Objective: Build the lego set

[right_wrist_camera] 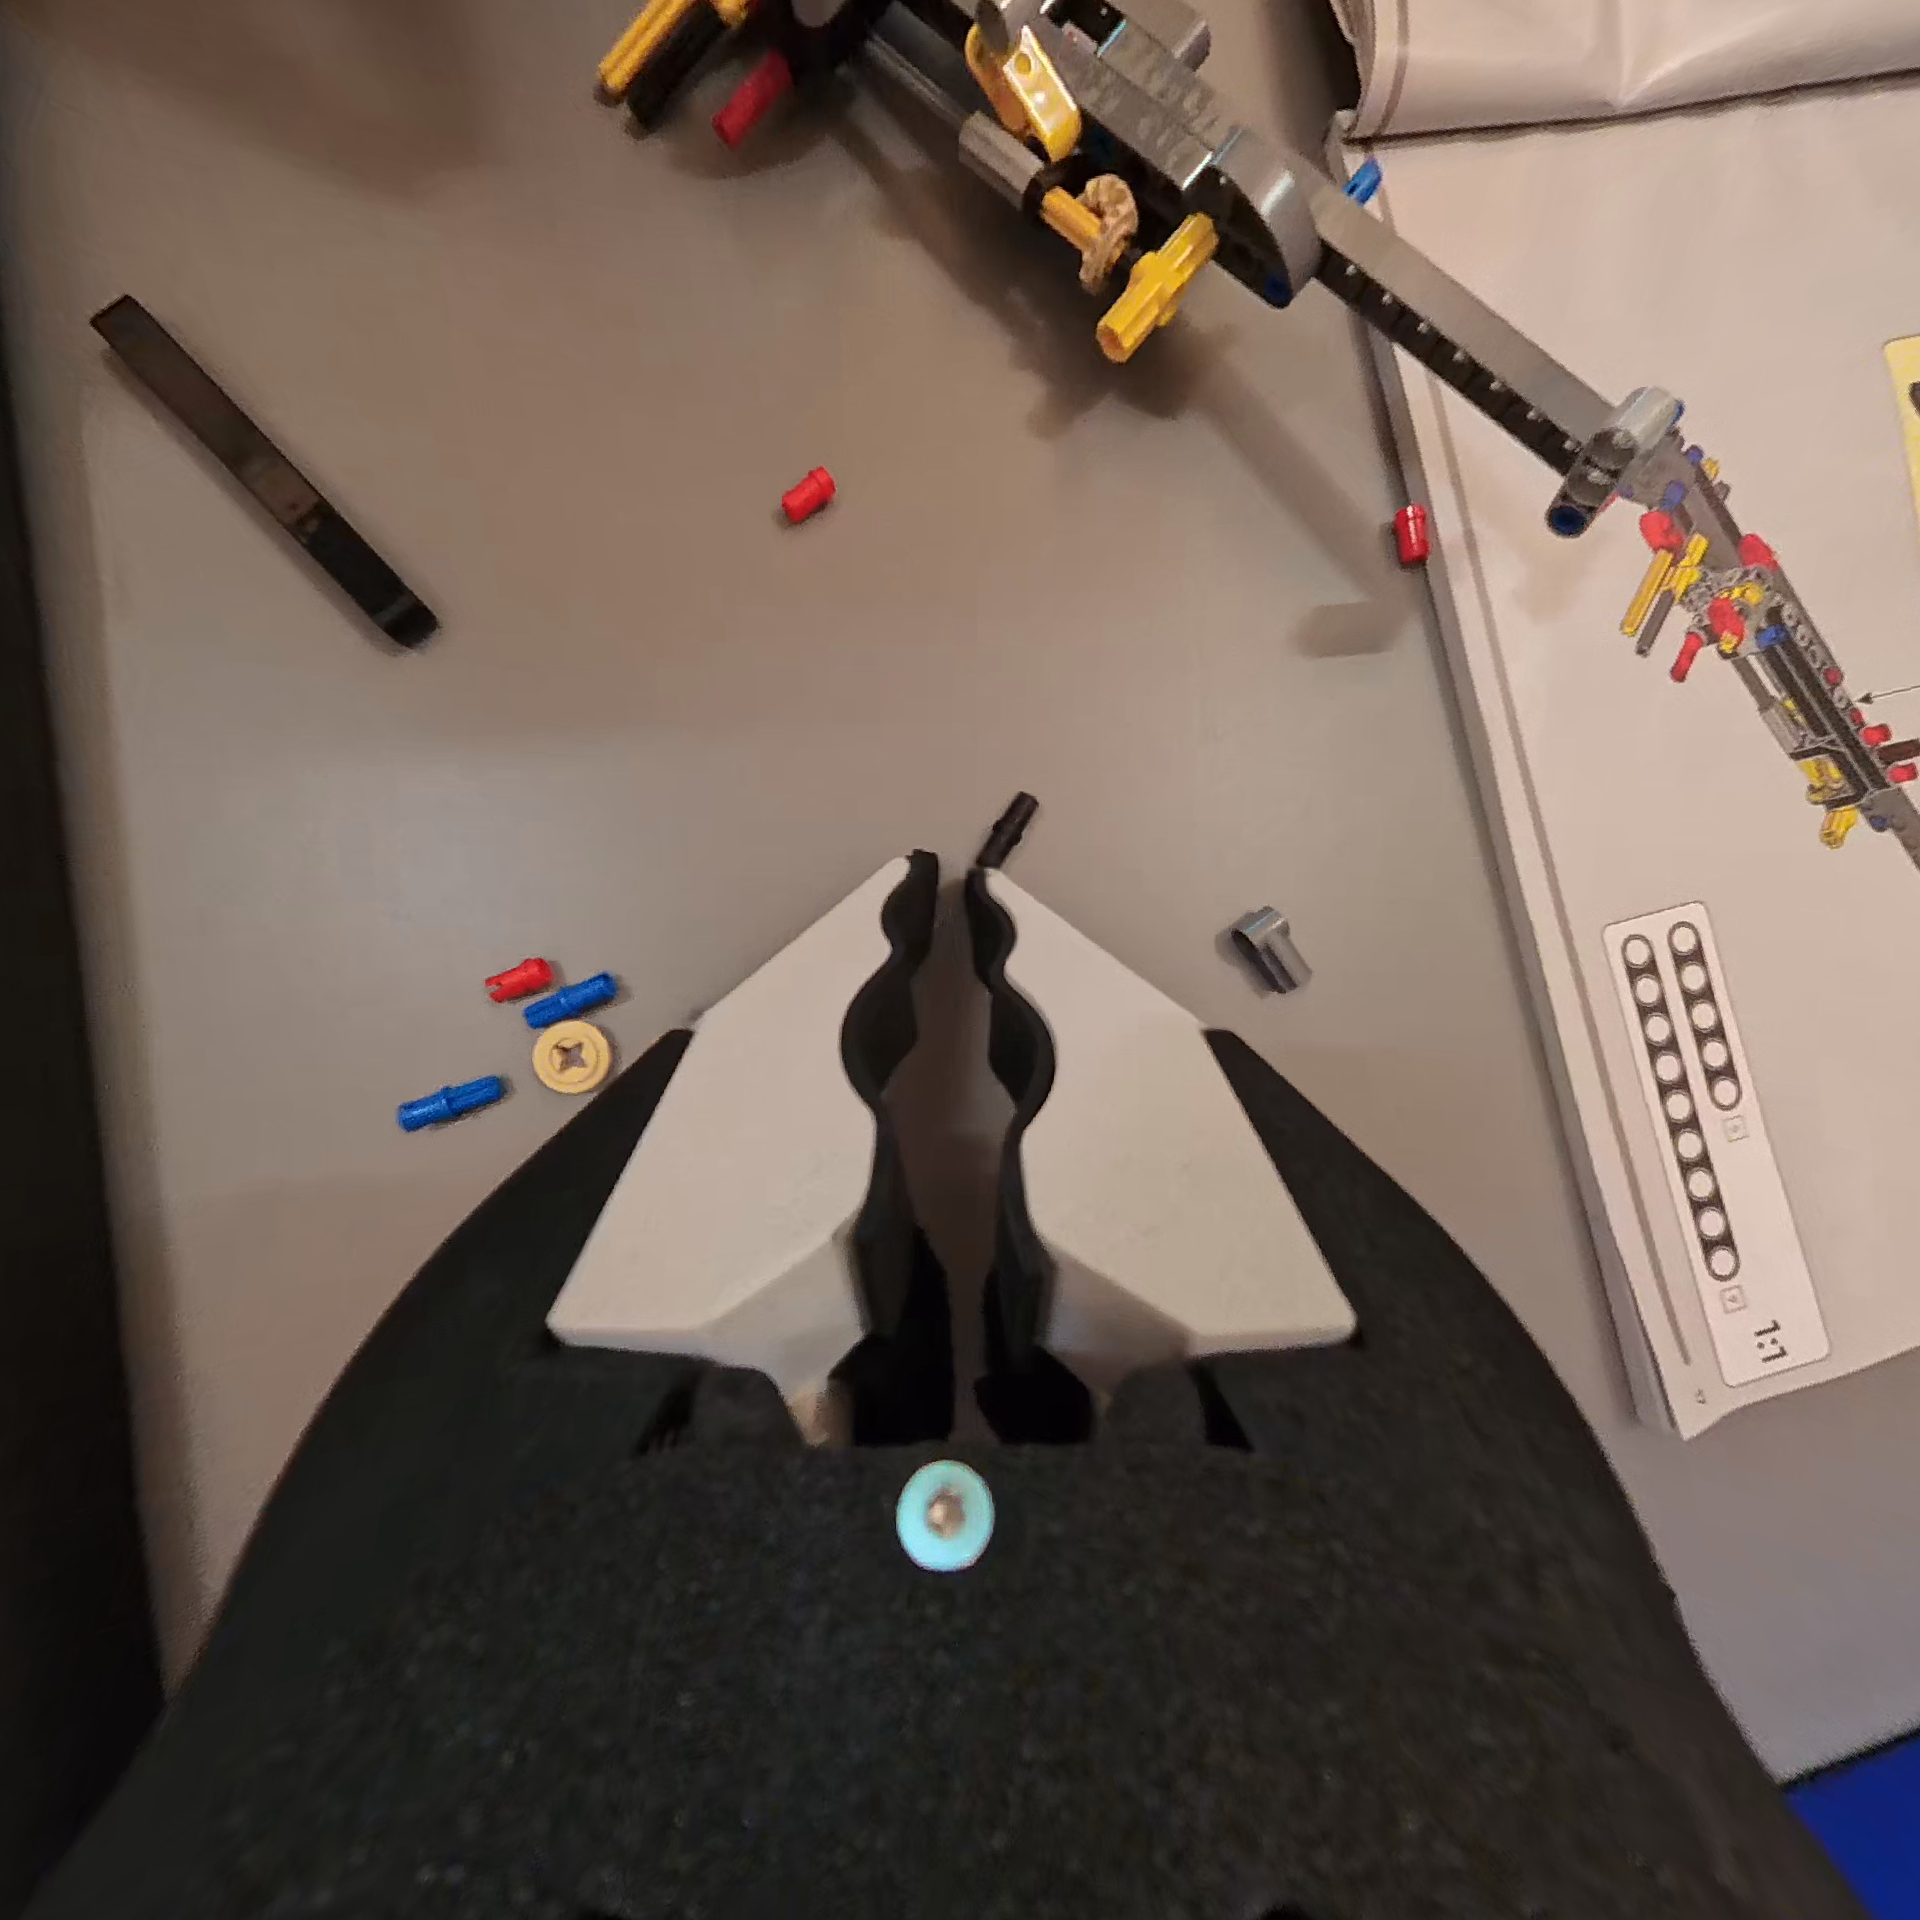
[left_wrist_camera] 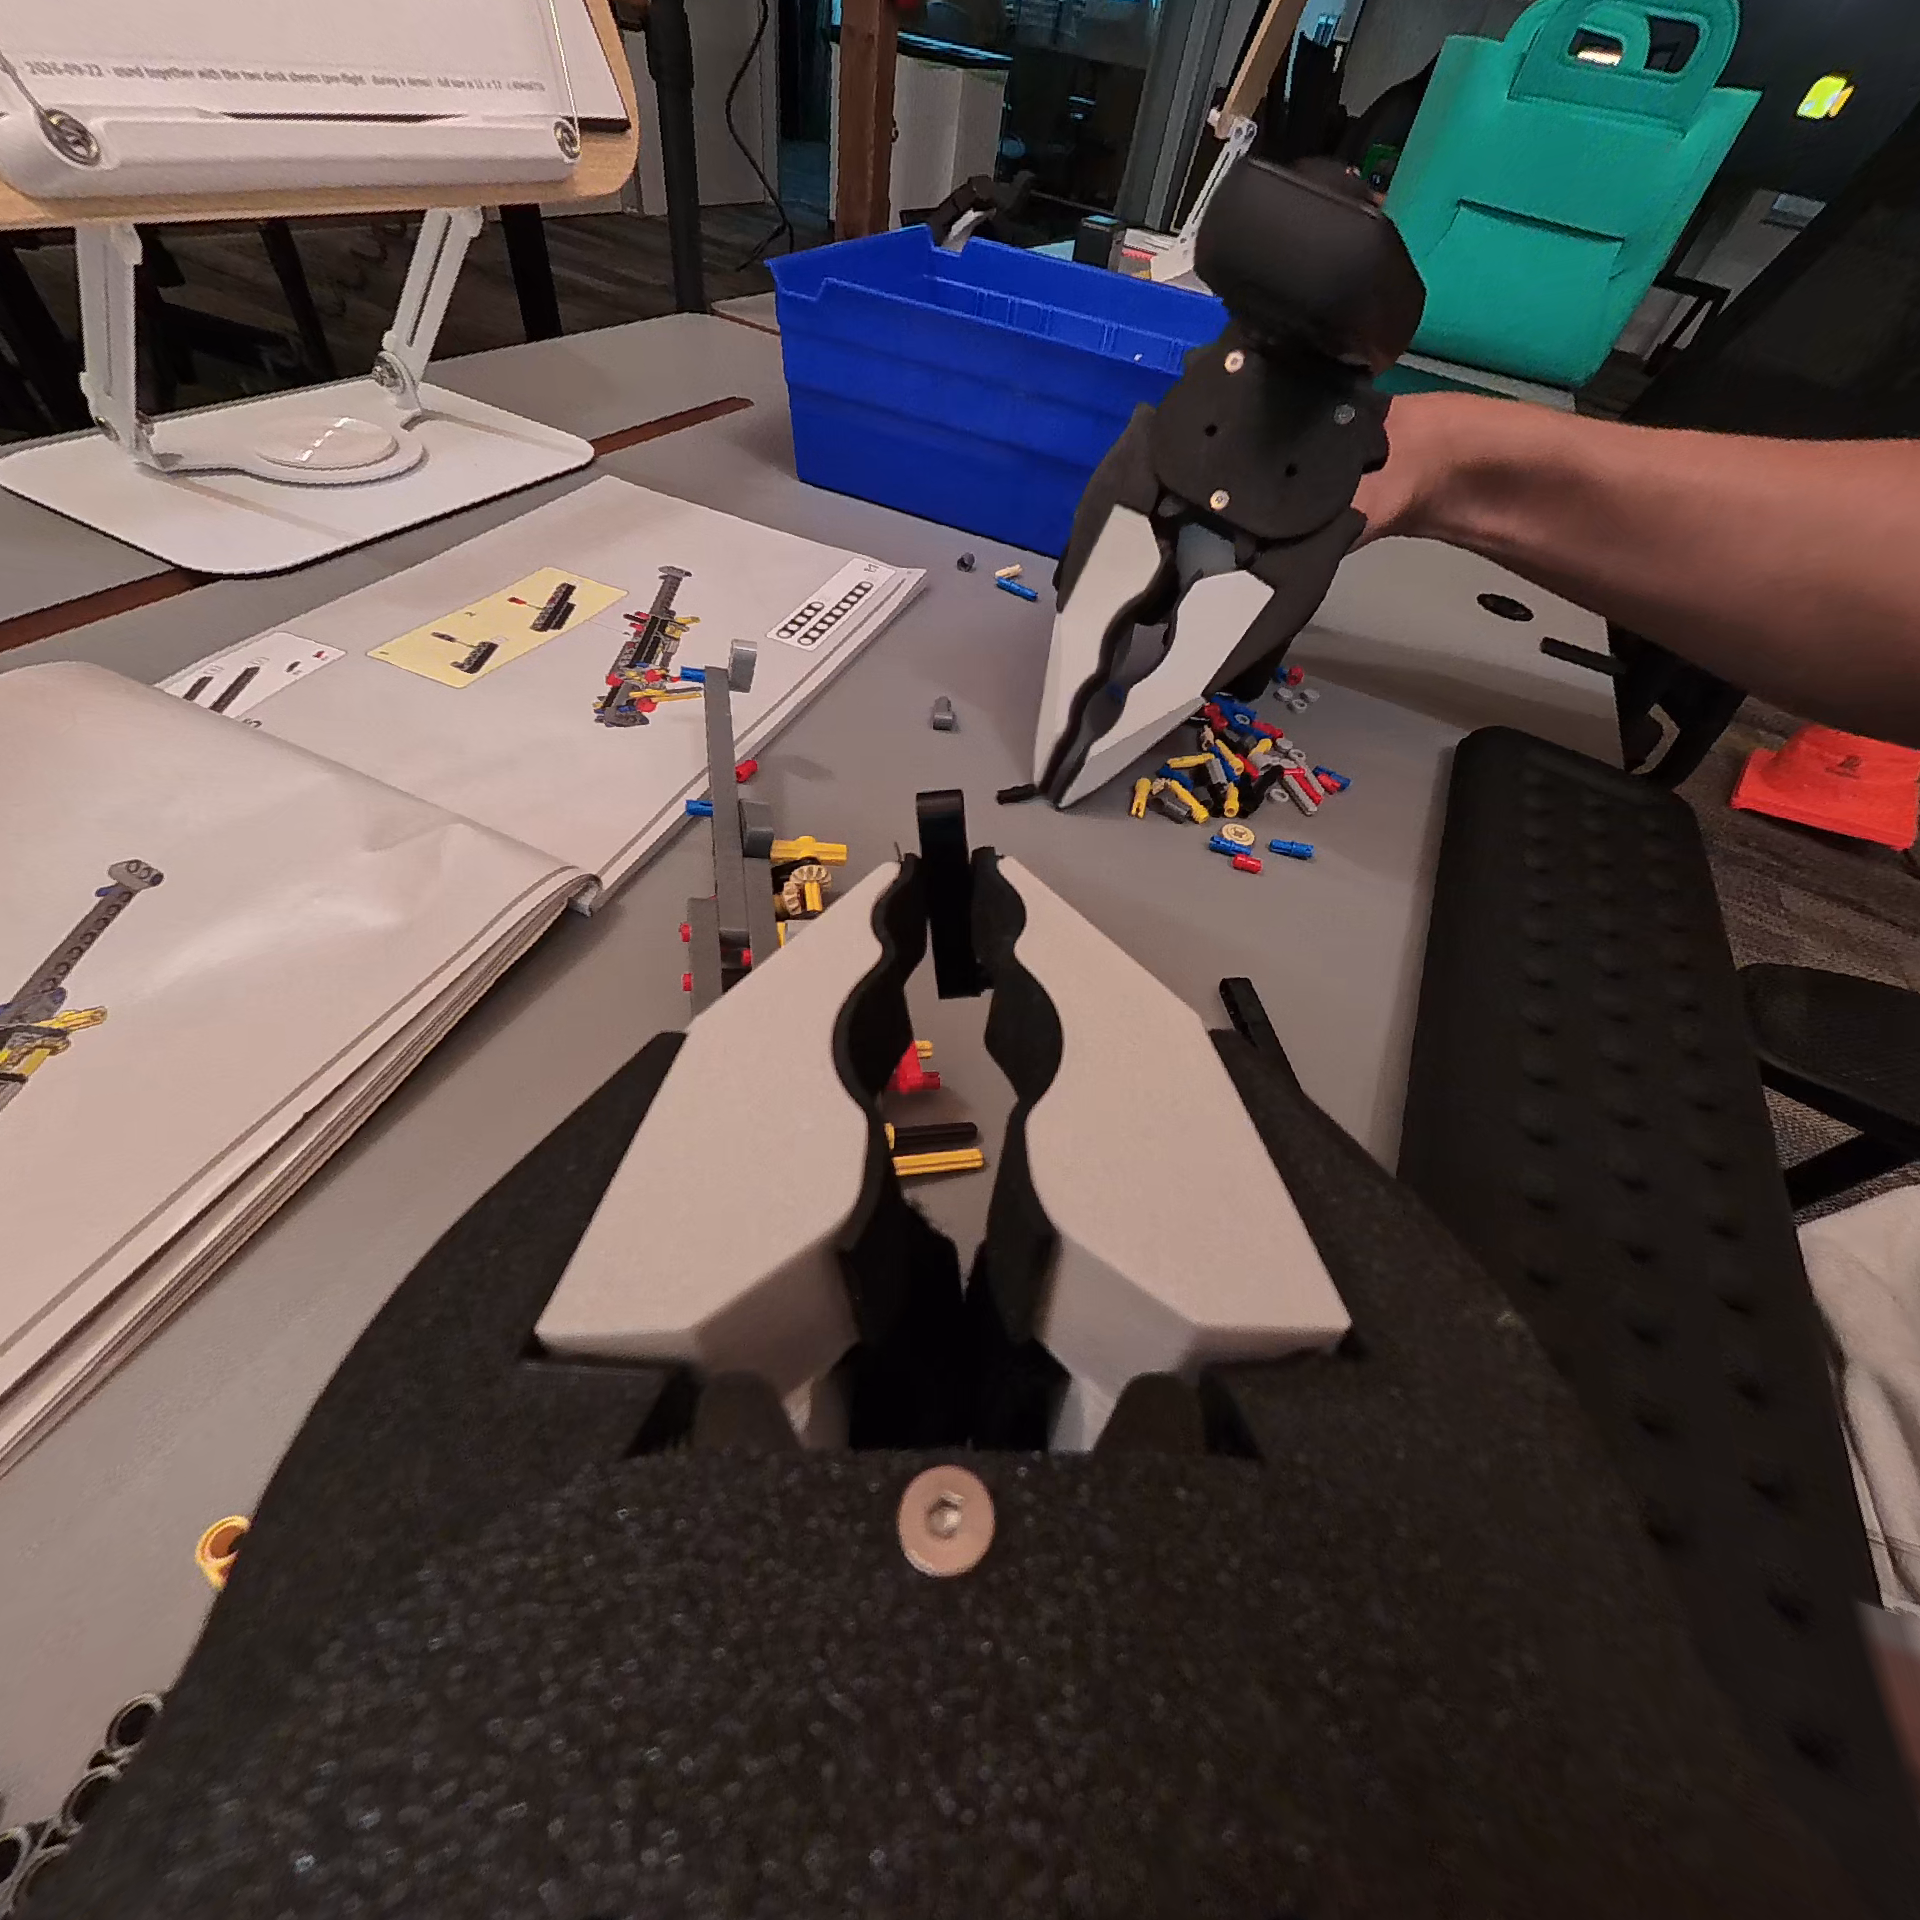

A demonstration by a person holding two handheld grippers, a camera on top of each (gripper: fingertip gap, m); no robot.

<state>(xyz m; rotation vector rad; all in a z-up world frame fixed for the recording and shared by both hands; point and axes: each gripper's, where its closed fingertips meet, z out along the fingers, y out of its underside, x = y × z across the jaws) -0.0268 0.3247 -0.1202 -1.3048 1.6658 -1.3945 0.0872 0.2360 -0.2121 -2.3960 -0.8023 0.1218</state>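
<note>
The left gripper (left_wrist_camera: 948, 868) is clamped on a black beam (left_wrist_camera: 951, 904); the right gripper (right_wrist_camera: 943, 868), nearly together and empty, has a black pin (right_wrist_camera: 1008, 826) just beyond its tips.

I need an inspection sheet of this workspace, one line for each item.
Surface: grey table, mostly bare between parts.
Job's things: part-built grey beam assembly lying beside the open instruction booklet; loose pin pile; black pin just past the right tool.
Clutter: blue bin, white stand, black flat beam.
Grippers: left tool shut on a black piece; right tool nearly closed, holding nothing.
Cables: dark cable hanging in the background.
Surroundings: teal bag, black chair.
</note>
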